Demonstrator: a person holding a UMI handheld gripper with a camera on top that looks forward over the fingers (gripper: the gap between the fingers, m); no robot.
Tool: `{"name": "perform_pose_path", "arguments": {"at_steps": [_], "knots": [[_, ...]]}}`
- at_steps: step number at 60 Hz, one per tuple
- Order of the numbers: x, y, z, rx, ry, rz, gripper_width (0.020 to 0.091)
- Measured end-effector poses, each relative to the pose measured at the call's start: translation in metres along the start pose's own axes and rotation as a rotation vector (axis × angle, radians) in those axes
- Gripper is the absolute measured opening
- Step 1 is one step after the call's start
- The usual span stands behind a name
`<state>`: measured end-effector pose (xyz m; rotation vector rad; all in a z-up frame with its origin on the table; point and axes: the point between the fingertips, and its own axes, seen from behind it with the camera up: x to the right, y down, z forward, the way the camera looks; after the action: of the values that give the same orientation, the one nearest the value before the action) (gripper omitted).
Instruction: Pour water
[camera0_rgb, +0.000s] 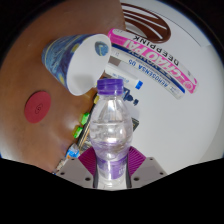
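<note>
A clear plastic water bottle (112, 125) with a purple cap (111, 87) stands upright between my fingers. My gripper (111, 168) is shut on the bottle's lower body, with the purple pads (134, 163) pressed against both of its sides. Just beyond the cap lies a clear plastic cup (72, 57) on its side, its white rim facing the bottle. The bottle's base is hidden below my fingers.
A brown surface with a red round disc (38, 105) is off to the left. A pink and white packet (160, 68) lies beyond the bottle on the white tabletop (180, 125). Small coloured items (79, 130) sit by the bottle's left side.
</note>
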<state>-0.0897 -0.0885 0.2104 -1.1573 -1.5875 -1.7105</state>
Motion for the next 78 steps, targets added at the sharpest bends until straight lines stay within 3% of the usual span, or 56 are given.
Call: {"name": "perform_pose_path", "arguments": {"at_steps": [9, 20, 39, 51, 65, 71, 78], "knots": [[0.011, 0.001, -0.005, 0.042, -0.029, 0.197, 0.0369], [0.033, 0.006, -0.022, 0.106, -0.129, 0.763, 0.0367], [0.012, -0.023, -0.027, 0.257, -0.444, 1.719, 0.0367], [-0.043, -0.064, -0.018, 0.341, -0.558, 1.858, 0.0371], [-0.099, -0.096, -0.012, 0.334, -0.650, 1.924, 0.0387], [-0.094, -0.095, -0.013, 0.380, -0.594, 1.941, 0.0394], [-0.095, -0.094, -0.014, 0.373, -0.590, 1.946, 0.0487]]}}
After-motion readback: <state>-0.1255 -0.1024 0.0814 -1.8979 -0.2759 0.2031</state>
